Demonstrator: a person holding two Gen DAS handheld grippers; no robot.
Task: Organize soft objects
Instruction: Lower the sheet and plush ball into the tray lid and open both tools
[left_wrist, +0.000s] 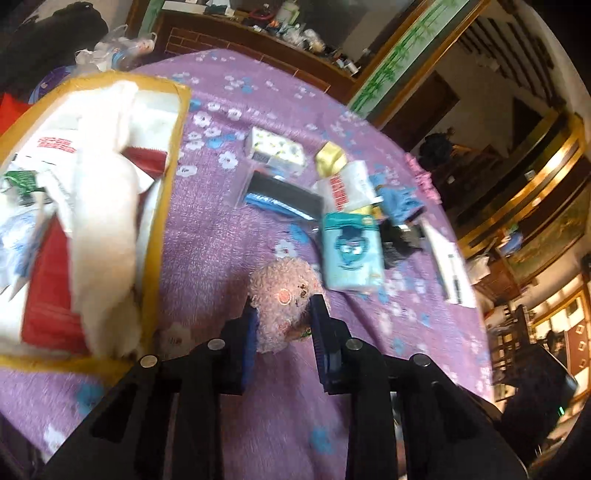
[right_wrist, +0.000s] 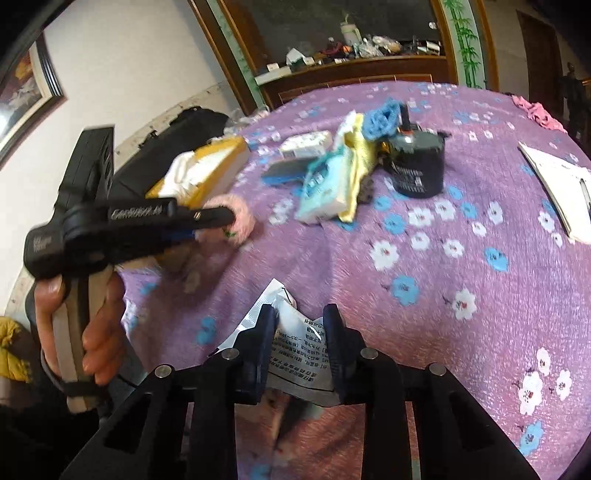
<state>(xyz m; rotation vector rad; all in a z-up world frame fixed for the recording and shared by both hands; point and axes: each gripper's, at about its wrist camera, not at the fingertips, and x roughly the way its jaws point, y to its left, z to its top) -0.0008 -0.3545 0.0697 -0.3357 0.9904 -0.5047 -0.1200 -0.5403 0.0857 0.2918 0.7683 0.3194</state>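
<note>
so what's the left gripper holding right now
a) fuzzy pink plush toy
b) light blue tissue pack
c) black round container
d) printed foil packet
a: in the left wrist view the fuzzy pink plush toy sits pinched between the left gripper fingers, above the purple flowered cloth.

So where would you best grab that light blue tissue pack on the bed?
Take the tissue pack across its two long sides, coming from above. It lies flat, and the black item crowds its far end, so the narrow width suits the tool best.

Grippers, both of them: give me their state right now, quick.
Left gripper: shut on the pink plush toy.
Right gripper: shut on a printed white packet.
</note>
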